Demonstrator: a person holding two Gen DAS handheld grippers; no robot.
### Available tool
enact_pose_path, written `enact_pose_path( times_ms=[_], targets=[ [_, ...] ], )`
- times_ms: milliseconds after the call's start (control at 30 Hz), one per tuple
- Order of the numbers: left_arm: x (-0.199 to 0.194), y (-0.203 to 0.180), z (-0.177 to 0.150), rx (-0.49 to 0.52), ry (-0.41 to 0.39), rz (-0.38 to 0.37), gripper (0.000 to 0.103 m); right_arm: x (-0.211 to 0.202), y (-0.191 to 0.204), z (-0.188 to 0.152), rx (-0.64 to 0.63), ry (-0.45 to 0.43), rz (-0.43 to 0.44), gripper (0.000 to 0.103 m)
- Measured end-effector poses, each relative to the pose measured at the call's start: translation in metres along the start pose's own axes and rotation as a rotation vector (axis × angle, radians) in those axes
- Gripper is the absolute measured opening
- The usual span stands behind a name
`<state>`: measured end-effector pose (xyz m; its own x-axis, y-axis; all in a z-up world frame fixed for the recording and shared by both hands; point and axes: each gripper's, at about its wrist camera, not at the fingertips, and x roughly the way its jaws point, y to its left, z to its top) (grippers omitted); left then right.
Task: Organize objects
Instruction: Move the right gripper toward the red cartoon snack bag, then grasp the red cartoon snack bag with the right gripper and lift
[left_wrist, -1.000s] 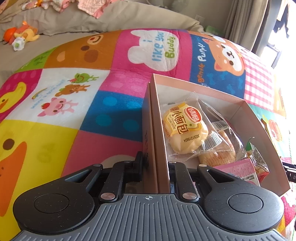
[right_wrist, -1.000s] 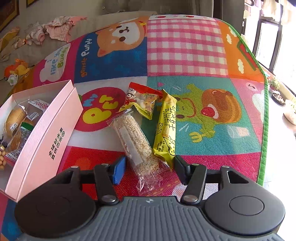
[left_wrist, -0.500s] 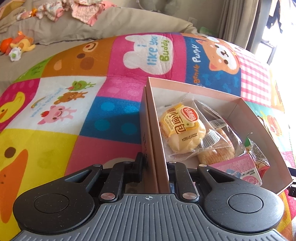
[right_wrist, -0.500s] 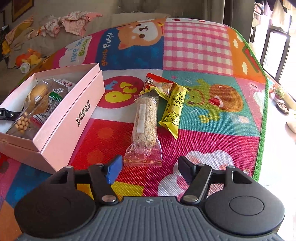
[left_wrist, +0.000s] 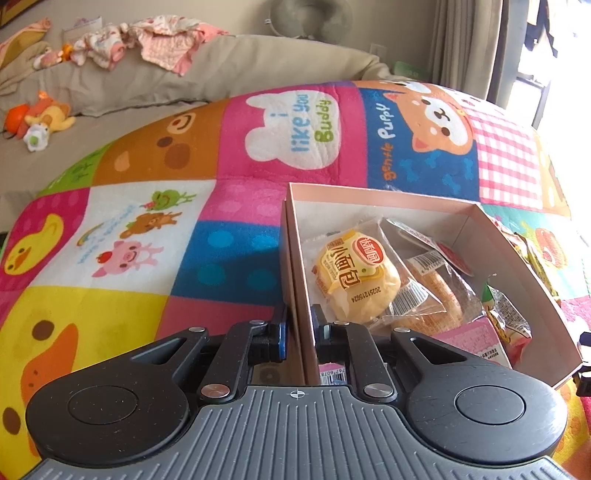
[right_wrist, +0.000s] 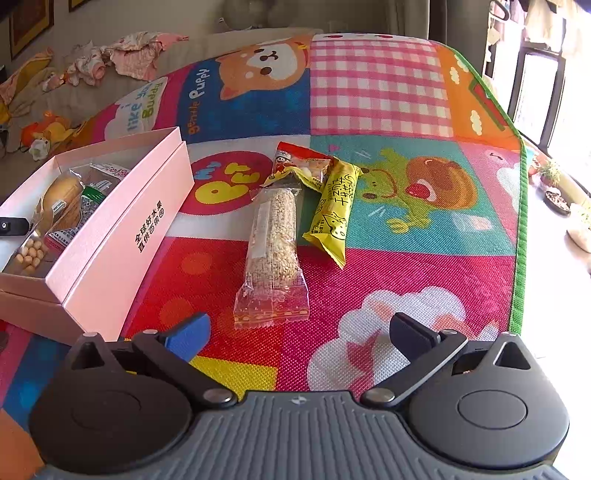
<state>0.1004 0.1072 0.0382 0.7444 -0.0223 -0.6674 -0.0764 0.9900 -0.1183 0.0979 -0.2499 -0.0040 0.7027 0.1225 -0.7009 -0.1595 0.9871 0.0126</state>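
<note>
Left gripper (left_wrist: 299, 328) closed tight on the near-left wall of the pink box (left_wrist: 295, 258): blue pad outside the wall, other pad inside, both pressing the cardboard. Right gripper (right_wrist: 299, 332) jaws opening, spread wide, nothing between them; it hangs above the play mat (right_wrist: 388, 92) just short of the clear-wrapped puffed-rice bar (right_wrist: 273, 236), not touching it. The box sits open on the mat toward its left side, as the right wrist view shows it, nested in a second pink shell with black printed characters on the long outer wall. Inside the box: a round bun in a yellow wrapper (left_wrist: 354, 277) against the left wall, a clear-wrapped pastry (left_wrist: 428, 291) touching it on the right, a green-and-yellow snack pack (left_wrist: 506, 314) by the right wall, a pink packet (left_wrist: 469, 339) at the near end partly under the others. In the right wrist view a clear bag of small round beige pieces (right_wrist: 29, 254) lies at the box's near end. On the mat beside the box, the rice bar lies lengthwise; a yellow bar packet (right_wrist: 332, 214) lies just to its right; a red-and-yellow snack bag (right_wrist: 299, 166) lies at their far ends, touching both. Beyond the mat's far edge: a beige cushion with loose pink clothes (left_wrist: 155, 48) and a stuffed toy (left_wrist: 40, 118).
</note>
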Motion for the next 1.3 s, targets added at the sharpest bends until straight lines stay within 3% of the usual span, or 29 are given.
enact_pose_path(
  times_ms=[467,600,700,800,900,1033,1300],
  targets=[
    [0.000,0.005,-0.002,-0.049,-0.002,-0.023,0.016,0.000,-0.003,0.006,0.020,0.030,0.013,0.103],
    [-0.001,0.007,-0.003,-0.054,-0.007,-0.033,0.017,-0.024,-0.007,0.017,0.074,-0.098,0.019,0.102],
    [-0.001,0.008,-0.005,-0.058,-0.020,-0.040,0.017,-0.028,0.002,0.044,0.001,-0.146,-0.016,0.089],
    [-0.003,0.006,-0.007,-0.043,-0.029,-0.037,0.018,-0.011,0.007,0.082,0.002,-0.131,0.031,0.081],
    [-0.006,0.010,-0.009,-0.046,-0.028,-0.056,0.019,0.027,0.010,0.115,0.081,-0.049,0.085,0.080],
    [-0.008,0.014,-0.011,-0.035,-0.032,-0.068,0.019,0.076,0.019,0.123,0.077,0.063,-0.032,0.076],
    [-0.009,0.013,-0.014,-0.014,-0.059,-0.063,0.018,0.105,0.024,0.134,0.044,0.035,-0.085,0.081]
  ],
)
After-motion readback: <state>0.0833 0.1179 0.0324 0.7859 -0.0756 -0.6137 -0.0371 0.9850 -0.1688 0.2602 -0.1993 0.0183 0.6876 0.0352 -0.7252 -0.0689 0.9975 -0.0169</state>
